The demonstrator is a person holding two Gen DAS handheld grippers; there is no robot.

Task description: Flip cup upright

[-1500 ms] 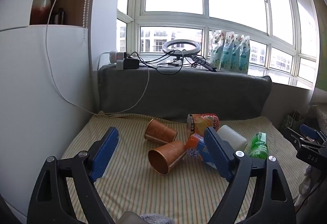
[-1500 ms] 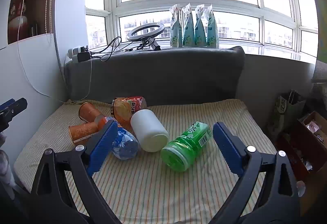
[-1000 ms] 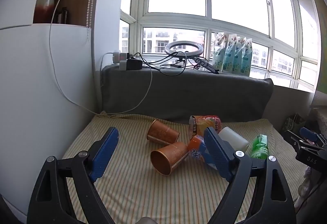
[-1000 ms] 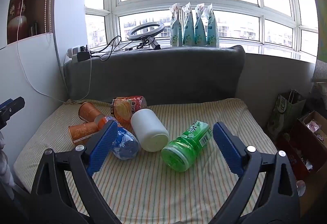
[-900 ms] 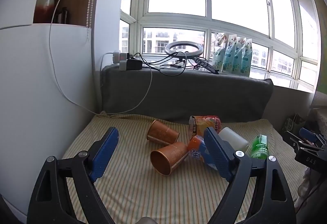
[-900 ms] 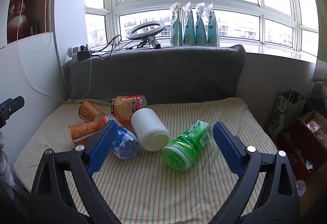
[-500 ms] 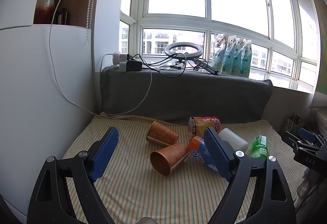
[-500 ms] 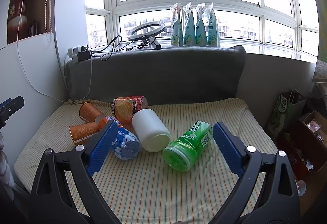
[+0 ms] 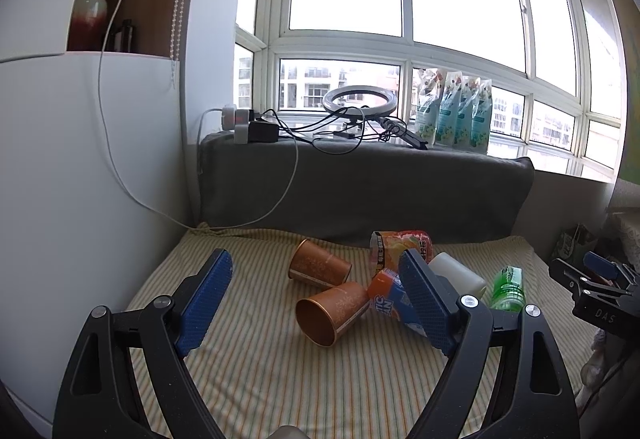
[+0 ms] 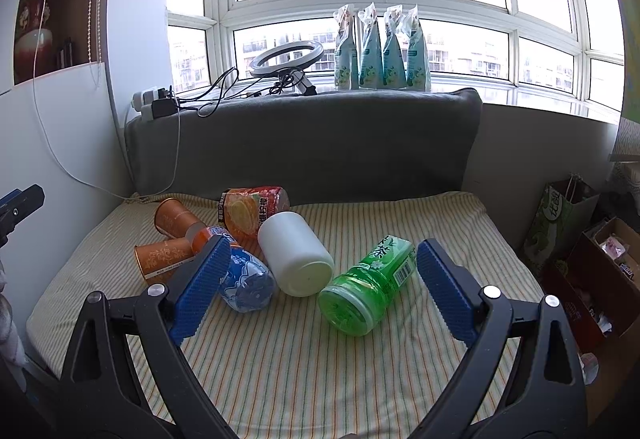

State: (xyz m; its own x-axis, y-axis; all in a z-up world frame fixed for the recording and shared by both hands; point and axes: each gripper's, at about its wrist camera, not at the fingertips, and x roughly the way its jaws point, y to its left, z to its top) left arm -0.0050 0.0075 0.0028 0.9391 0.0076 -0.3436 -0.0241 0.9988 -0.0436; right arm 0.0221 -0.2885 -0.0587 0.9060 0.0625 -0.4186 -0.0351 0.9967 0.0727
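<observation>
Two copper cups lie on their sides on the striped cloth (image 9: 248, 367). The near cup (image 9: 332, 313) has its mouth toward me; the far cup (image 9: 320, 269) lies behind it. Both also show in the right wrist view, the near cup (image 10: 162, 257) and the far cup (image 10: 174, 217). My left gripper (image 9: 316, 289) is open and empty, held back from the cups. My right gripper (image 10: 320, 273) is open and empty, in front of the bottles.
An orange can (image 10: 254, 209), a white jar (image 10: 296, 255), a green bottle (image 10: 370, 285) and a blue-labelled bottle (image 10: 244, 277) lie beside the cups. A grey cushion (image 10: 304, 143) backs the surface, a white wall (image 9: 80, 199) stands left, bags and a box (image 10: 600, 263) right.
The left wrist view has drifted slightly; the cups and bottles lie where they were. Both grippers stay open.
</observation>
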